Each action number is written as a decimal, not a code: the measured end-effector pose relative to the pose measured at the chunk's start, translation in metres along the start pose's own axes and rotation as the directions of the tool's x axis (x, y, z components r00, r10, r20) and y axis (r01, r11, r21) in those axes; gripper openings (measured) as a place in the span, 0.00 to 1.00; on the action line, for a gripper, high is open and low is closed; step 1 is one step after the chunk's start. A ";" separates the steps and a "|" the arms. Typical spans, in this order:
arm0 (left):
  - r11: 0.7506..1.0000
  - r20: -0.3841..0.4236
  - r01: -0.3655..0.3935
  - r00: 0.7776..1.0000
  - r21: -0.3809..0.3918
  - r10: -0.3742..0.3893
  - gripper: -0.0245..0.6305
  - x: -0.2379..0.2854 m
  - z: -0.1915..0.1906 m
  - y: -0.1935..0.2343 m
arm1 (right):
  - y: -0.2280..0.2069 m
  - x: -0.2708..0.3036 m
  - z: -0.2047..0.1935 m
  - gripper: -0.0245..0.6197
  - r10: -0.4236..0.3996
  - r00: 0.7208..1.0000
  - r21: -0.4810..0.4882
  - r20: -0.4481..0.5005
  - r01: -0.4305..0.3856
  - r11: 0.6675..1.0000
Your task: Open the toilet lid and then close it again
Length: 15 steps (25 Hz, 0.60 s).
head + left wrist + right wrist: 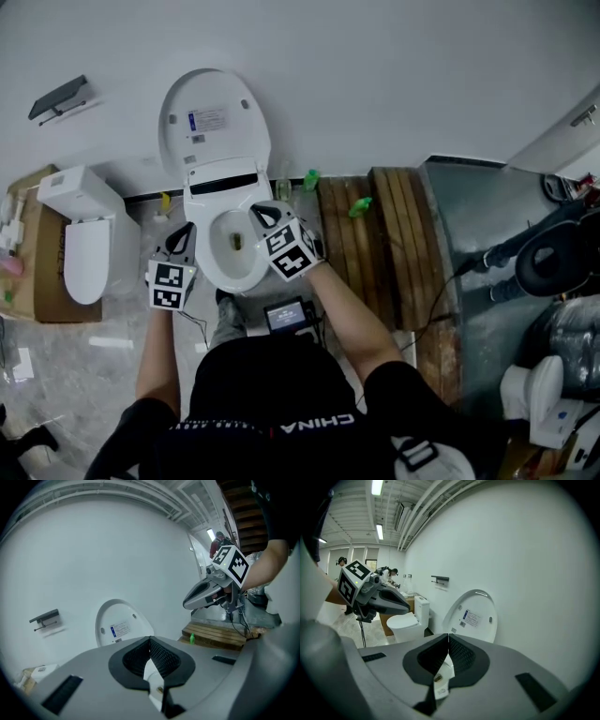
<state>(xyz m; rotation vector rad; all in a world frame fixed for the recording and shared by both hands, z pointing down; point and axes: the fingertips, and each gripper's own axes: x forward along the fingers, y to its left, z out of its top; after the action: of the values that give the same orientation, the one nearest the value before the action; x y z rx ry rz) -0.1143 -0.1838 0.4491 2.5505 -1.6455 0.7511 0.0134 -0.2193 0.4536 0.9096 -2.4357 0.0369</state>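
The white toilet stands against the wall with its lid (214, 117) raised upright and leaning back, label side facing out. Below it the bowl (234, 251) is uncovered. My left gripper (185, 234) hovers at the bowl's left rim, shut and holding nothing. My right gripper (259, 215) hangs over the bowl's right rear, also shut and holding nothing. In the left gripper view the lid (119, 626) shows past my shut left gripper (150, 640), with the right gripper (186, 603) to the right. In the right gripper view the lid (476, 616) rises beyond my shut right gripper (448, 637), and the left gripper (406, 607) is at left.
A second white toilet (84, 234) sits on cardboard at the left. A wooden pallet (375, 234) with green bottles (361, 206) lies right of the toilet, then a grey metal platform (478, 253). A dark holder (58, 97) is fixed to the wall. A small screen device (286, 316) lies at my feet.
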 end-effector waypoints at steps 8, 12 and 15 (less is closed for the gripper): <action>0.995 -0.011 0.096 0.995 0.017 -0.096 0.05 0.055 0.002 0.095 | -0.027 0.085 0.054 0.06 -0.050 0.999 0.038 -0.019 0.051 0.998; 0.990 -0.005 0.135 0.991 0.040 -0.135 0.05 0.076 0.003 0.134 | -0.030 0.118 0.069 0.06 -0.067 0.997 0.060 -0.036 0.069 0.996; 0.987 -0.011 0.152 0.988 0.051 -0.152 0.05 0.088 0.003 0.150 | -0.030 0.131 0.074 0.06 -0.059 0.997 0.077 -0.049 0.063 0.995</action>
<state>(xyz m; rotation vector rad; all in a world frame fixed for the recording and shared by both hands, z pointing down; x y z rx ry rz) -0.2134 -0.3264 0.4459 2.6677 -1.4268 0.7985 -0.0857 -0.3361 0.4495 1.0059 -2.3768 0.1313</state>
